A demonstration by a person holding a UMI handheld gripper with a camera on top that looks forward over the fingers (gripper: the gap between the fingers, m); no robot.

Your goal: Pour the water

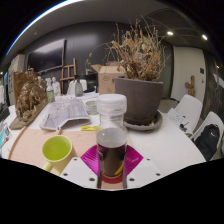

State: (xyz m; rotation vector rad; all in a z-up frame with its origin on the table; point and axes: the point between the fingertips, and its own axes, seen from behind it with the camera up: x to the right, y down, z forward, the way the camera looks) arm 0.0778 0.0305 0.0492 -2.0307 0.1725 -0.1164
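Observation:
A clear, dark-looking bottle (112, 150) stands upright between my fingers, its pale upper part rising just ahead of them. My gripper (112, 166) is shut on the bottle, with the magenta pads (93, 158) pressing on both sides. A lime green cup (57, 150) sits to the left of the fingers on a tan board (35, 148), apart from the bottle. I cannot tell whether anything is inside the cup.
A big grey pot with dry brown branches (138, 95) stands on the white table (175, 140) beyond the bottle. Left of it lie a crumpled silver bag (62, 115) and a yellow pen (88, 128). Bottles and clutter (30, 95) crowd the far left.

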